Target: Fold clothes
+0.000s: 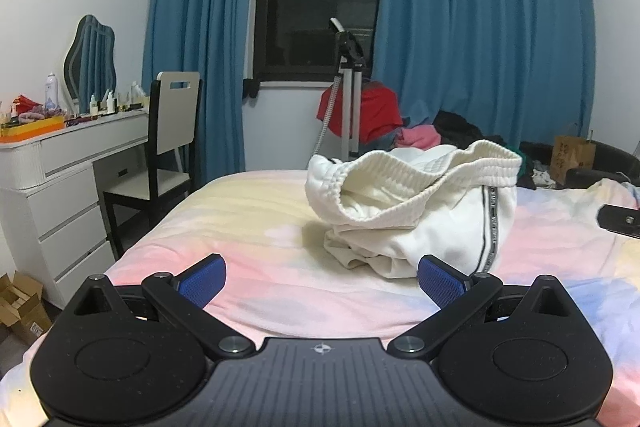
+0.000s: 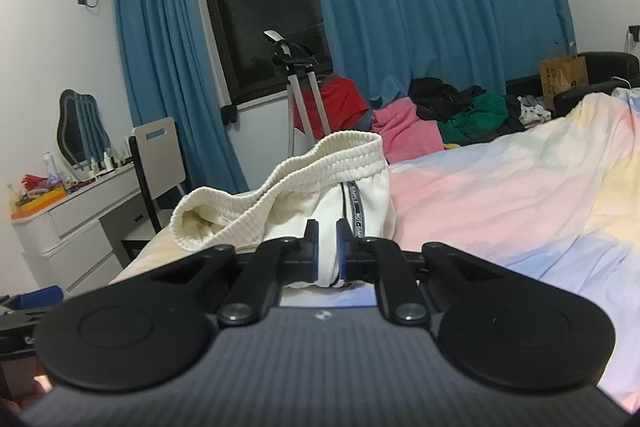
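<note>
Currently the white trousers [image 1: 420,211] lie bunched on the bed [image 1: 256,227], waistband standing up. The right gripper [image 2: 327,247] has its fingers clenched on a fold of the cloth beside the side stripe; the left gripper [image 1: 322,279] hangs before the heap, fingers spread and empty. Judged step: spreading the garment flat. Next, the left needs a second hold on the cloth.

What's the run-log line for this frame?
task: fold clothes | left tongs: open, empty, short of white pants | right tongs: shut on white pants, side-stripe area | pants: crumpled heap on bed | fold: not started
</note>
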Demonstrator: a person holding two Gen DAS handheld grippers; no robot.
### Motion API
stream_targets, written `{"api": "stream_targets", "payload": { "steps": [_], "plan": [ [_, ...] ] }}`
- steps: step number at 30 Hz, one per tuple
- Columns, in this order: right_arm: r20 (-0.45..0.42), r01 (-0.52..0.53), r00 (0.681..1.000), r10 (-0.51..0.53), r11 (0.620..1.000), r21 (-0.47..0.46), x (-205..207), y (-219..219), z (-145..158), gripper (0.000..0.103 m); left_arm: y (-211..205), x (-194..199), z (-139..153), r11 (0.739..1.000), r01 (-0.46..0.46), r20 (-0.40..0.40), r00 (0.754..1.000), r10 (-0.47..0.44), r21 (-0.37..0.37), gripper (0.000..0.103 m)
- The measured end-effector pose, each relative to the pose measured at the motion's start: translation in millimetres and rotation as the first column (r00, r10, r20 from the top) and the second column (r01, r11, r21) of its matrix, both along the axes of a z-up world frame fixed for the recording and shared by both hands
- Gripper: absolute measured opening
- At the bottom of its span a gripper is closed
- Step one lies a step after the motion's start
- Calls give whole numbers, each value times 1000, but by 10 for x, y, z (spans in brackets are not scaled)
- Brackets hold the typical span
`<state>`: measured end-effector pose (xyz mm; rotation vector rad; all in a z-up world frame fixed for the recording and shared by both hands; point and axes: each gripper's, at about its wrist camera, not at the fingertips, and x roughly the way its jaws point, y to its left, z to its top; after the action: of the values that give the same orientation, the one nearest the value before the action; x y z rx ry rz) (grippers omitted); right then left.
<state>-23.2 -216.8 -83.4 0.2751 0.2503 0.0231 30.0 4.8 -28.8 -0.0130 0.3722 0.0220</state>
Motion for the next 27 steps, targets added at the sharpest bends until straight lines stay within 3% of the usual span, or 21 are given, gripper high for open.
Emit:
{"api": "stream_targets", "payload": {
  "steps": [5,12,19,21,24,25,26,27],
  "plan": [
    [-27,30,999,-30,999,21,43,-89,-49,12,-23,356,10,1000,8,-35,999,-8,-5,103],
    [-55,48,998,-44,997,67,177,-204,-127,13,-34,1065,87,1000,11,-26,1000,-11,-17,102],
    [-74,43,997,-35,993,113,330,-297,-208,13,-142,1927,-84,1000,0,-64,998,1,10,90],
    [-78,36,997,-28,994,104,390,-296,-246,13,-157,2165,-124,1000,-22,-83,996,23,14,75],
    [-82,21,996,-15,997,79,486,-280,-311,14,-92,2340,-109,998,-54,-94,994,50,-39,48],
    [-83,19,996,-13,997,75,508,-280,-330,14,-60,2354,-93,997,-54,-90,995,48,-61,44],
    [-84,20,996,-14,997,75,530,-282,-343,14,-33,2331,-66,997,-45,-78,996,39,-70,28],
    [-85,21,996,-14,997,75,552,-284,-356,14,-10,2297,-36,997,-33,-64,998,28,-71,23]
  ]
}}
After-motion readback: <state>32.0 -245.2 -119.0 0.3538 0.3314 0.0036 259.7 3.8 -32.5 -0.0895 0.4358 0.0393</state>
